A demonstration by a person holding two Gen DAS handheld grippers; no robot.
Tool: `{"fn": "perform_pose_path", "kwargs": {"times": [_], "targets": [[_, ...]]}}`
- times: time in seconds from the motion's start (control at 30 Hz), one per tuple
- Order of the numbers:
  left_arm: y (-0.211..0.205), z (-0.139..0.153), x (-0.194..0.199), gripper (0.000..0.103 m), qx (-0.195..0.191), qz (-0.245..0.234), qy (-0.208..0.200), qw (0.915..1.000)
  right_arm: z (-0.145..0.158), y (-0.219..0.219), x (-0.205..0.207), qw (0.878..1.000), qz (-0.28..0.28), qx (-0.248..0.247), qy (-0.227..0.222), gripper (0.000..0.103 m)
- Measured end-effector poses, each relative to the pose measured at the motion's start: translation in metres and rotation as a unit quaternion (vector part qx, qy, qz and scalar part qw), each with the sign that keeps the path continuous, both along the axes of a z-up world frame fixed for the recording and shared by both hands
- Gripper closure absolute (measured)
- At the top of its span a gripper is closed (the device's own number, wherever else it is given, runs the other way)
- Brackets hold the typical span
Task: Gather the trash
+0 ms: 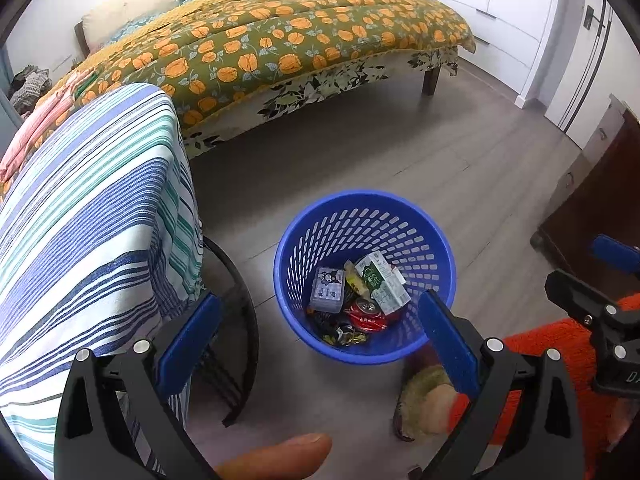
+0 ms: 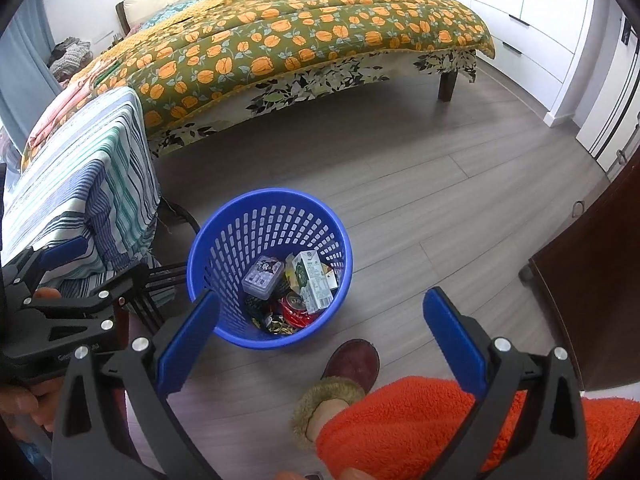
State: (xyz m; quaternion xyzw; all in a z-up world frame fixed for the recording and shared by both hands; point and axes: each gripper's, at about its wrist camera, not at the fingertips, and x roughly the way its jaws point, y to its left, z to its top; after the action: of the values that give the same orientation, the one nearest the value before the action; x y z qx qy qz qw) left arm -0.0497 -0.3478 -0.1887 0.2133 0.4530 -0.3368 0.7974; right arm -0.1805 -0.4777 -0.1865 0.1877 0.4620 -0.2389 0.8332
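both claws released over the bin
left gripper (image 1: 320, 344) and right gripper (image 2: 320, 340) hang empty above the blue basket (image 2: 224, 216) (milk carton (image 2: 314, 282) inside).

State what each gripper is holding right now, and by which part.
Nothing is held. The left gripper and right gripper both stand open and empty above the blue basket, where the trash lies.

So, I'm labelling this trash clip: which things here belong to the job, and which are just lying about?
Job:
- blue bin
- carton, red can, small box, wrappers inside it
- left tongs, right tongs, both open and empty

Lying about:
- bed
- striped cloth
- slipper
- dark cabinet
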Motion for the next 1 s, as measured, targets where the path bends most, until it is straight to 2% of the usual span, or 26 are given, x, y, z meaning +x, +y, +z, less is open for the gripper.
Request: {"fn": "perform_pose_path", "kwargs": {"times": [1.0], "targets": [[-0.0026,-0.0053,0.0019,0.005,0.011,0.003,0.008,0.9999,-0.0024,0.0038,0.0005,1.000,0.004,0.001,0.004,0.005]]}}
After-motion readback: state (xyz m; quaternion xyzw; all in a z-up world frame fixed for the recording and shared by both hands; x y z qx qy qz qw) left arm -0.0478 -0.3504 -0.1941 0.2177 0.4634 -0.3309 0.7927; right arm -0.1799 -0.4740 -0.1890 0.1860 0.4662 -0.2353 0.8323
